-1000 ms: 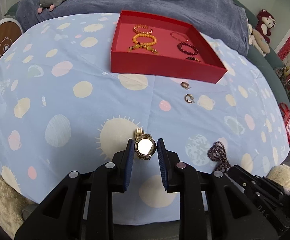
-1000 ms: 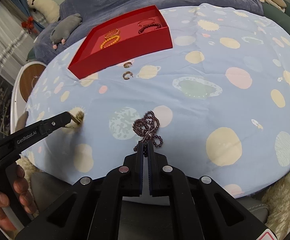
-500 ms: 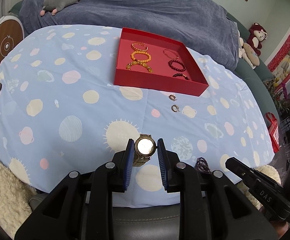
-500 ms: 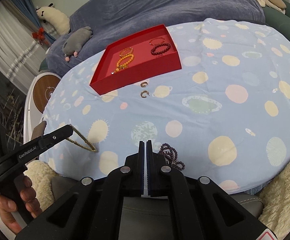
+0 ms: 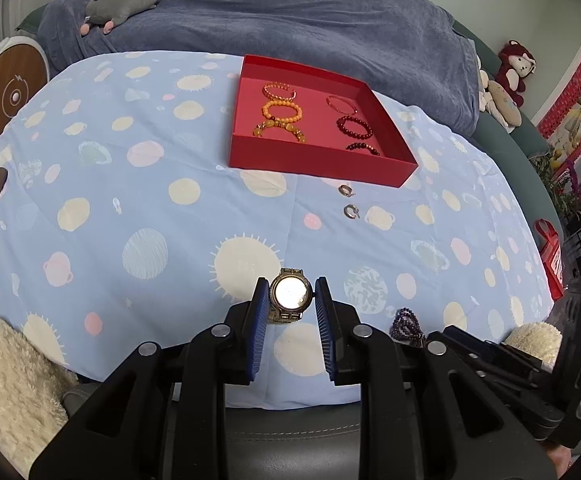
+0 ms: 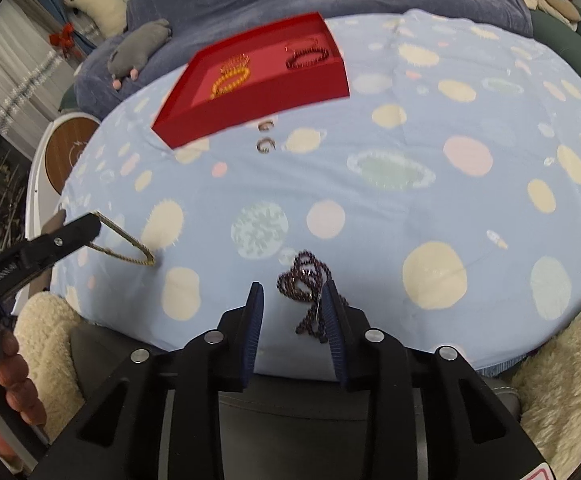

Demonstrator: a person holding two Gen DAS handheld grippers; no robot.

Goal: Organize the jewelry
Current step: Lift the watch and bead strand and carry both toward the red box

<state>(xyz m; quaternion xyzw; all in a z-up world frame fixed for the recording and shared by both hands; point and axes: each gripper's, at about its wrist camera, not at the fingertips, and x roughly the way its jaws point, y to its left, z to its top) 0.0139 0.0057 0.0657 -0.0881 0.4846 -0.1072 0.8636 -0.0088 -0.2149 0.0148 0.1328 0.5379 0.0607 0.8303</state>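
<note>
Now: left gripper (image 5: 292, 300) clamped on round gold metal wristwatch (image 5: 291, 294); carry level into red cardboard tray (image 5: 314, 162). Right gripper (image 6: 292, 304), jaws apart, straddles dark purple bead strand (image 6: 306, 280) near table's front edge.

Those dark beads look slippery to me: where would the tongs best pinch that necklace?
Probably from above, across the bunched loops of the dark bead necklace, where several strands overlap in a heap. The single strand trailing toward the right tongs would likely slip out.

The tablecloth (image 5: 138, 184) is pale blue, printed with cream, pink and mint-green dots, suns and ringed planets. The box (image 5: 318, 162) is bright red with a pinker floor, holding orange beads (image 5: 282, 110) and dark red beads (image 5: 354, 127). The watch (image 5: 290, 294) is gold; the necklace (image 6: 306, 280) is dark purple.
</note>
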